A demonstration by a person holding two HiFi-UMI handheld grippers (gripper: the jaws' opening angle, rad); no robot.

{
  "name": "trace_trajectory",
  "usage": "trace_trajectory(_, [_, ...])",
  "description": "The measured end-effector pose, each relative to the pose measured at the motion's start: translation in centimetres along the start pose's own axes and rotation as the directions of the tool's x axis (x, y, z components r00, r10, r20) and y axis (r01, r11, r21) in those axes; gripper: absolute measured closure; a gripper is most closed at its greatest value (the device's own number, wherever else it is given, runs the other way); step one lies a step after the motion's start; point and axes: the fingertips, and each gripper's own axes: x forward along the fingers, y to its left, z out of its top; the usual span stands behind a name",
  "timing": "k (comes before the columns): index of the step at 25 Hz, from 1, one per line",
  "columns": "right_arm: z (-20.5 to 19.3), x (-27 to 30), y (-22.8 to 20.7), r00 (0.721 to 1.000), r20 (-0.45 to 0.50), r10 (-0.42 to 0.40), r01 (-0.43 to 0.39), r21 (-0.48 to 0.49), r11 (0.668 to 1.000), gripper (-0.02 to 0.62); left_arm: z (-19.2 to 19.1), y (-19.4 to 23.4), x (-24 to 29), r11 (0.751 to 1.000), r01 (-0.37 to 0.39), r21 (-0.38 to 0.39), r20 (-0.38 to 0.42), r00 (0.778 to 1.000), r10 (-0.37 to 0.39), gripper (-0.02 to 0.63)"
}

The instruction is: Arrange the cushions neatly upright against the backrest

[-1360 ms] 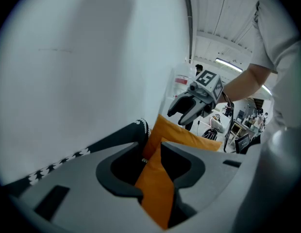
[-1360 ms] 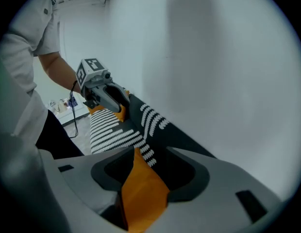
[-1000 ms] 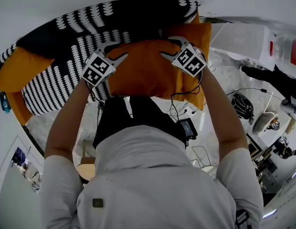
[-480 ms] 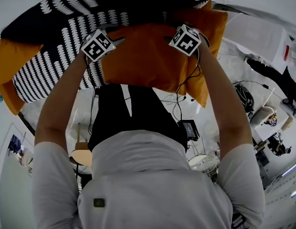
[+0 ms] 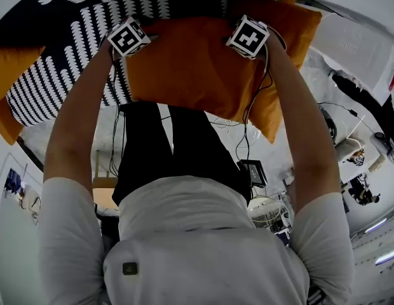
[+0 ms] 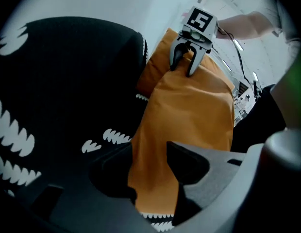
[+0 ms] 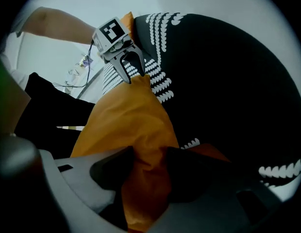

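Over the patterned sofa (image 5: 70,56), left gripper (image 6: 150,161) and right gripper (image 7: 145,169) are pinching an orange cushion (image 5: 190,68).
Left jaws have just been widening, right jaws narrowing; a second cushion (image 5: 292,33) is crowding behind.

My left claw (image 6: 149,171) and right claw (image 7: 146,173) are grey moulded plastic with dark jaws. Each carries a white cube (image 5: 128,37) printed with black square markers. Thin black cables (image 5: 251,107) hang from them. I wear a white short-sleeved shirt (image 5: 203,234) and black trousers (image 5: 184,151).

Behind the middle cushion (image 5: 190,68) rises the sofa (image 5: 63,56). A second cushion (image 5: 292,24) is also just behind it, jutting past its right edge. A third cushion (image 5: 9,68) lies well to its left, at the sofa's end.
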Motion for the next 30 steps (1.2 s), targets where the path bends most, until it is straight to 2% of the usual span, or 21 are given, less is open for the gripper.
trace_trajectory(4, [0.6, 0.6, 1.0, 0.999, -0.008, 0.048, -0.048, -0.003, 0.999, 0.401, -1.9, 0.1, 0.9, 1.0, 0.025, -0.016, -0.031, 0.999, -0.026, 0.38])
trace_trajectory(9, [0.4, 1.3, 1.0, 0.999, -0.032, 0.038, -0.039, -0.033, 0.999, 0.47, -1.8, 0.4, 2.5, 0.997, 0.06, -0.04, -0.039, 0.997, -0.061, 0.388])
trace_trajectory(13, [0.1, 1.5, 1.3, 0.999, -0.038, 0.025, -0.027, -0.063, 0.998, 0.515, -2.1, -0.1, 2.8, 0.997, 0.076, -0.033, -0.054, 0.995, -0.078, 0.471])
trace_trajectory(17, [0.0, 0.9, 1.1, 1.0, -0.015, 0.007, -0.008, -0.073, 0.997, 0.537, -2.0, 0.3, 2.0, 0.999, 0.049, -0.02, -0.051, 0.997, -0.05, 0.582])
trace_trajectory(22, [-0.4, 0.3, 1.5, 1.0, 0.009, 0.014, -0.013, -0.072, 0.997, 0.552, -1.4, -0.1, 1.4, 0.999, 0.051, -0.004, -0.056, 0.997, -0.051, 0.589])
trace_trajectory(30, [0.7, -2.8, 4.1, 0.996, 0.063, -0.058, 0.062, -0.075, 0.995, 0.56, -1.9, -1.7, -1.8, 0.999, 0.04, 0.006, -0.041, 0.998, -0.04, 0.591])
